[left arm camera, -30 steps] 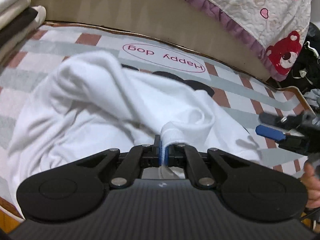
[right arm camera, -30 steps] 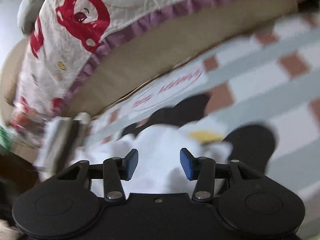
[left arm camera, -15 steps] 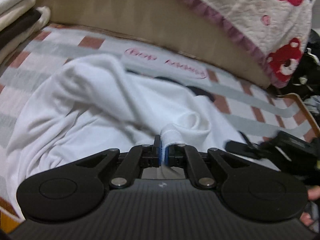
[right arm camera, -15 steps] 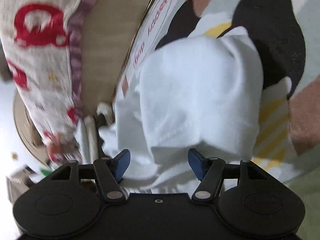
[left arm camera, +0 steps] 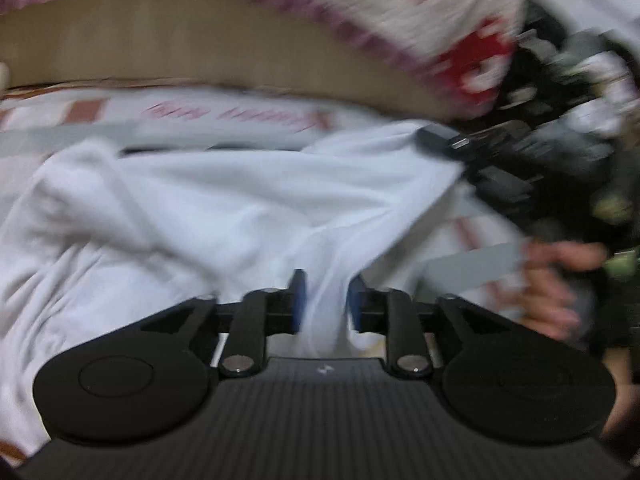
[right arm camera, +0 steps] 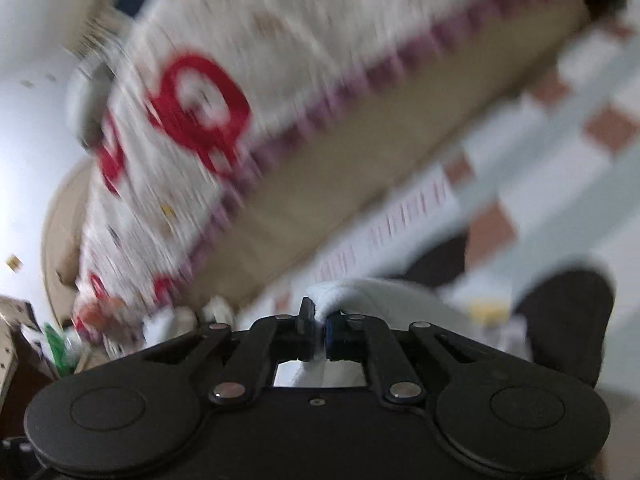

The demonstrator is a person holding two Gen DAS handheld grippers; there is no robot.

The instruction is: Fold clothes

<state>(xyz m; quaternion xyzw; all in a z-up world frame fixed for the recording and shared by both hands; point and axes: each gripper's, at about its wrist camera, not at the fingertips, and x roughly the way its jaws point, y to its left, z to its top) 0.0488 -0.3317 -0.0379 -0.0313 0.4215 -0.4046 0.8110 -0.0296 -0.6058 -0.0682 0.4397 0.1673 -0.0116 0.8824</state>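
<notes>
A white garment (left arm camera: 200, 208) lies crumpled on a checked mat (left arm camera: 80, 114). My left gripper (left arm camera: 325, 300) has its jaws partly apart, with a fold of the garment still running between the blue pads. My right gripper (right arm camera: 320, 328) is shut on a white edge of the garment (right arm camera: 360, 292) and holds it lifted. The right gripper also shows in the left wrist view (left arm camera: 472, 152), at the garment's far right corner. Both views are blurred by motion.
A quilt with red bears and a purple frill (left arm camera: 400, 20) hangs over a tan bed side (left arm camera: 200, 48) behind the mat. Dark clutter (left arm camera: 580, 120) sits at the right. The mat's black dog print (right arm camera: 568, 320) shows under the right gripper.
My right gripper has closed on the garment's edge and lifted it. My left gripper's jaws have opened from shut. Both cameras have swung.
</notes>
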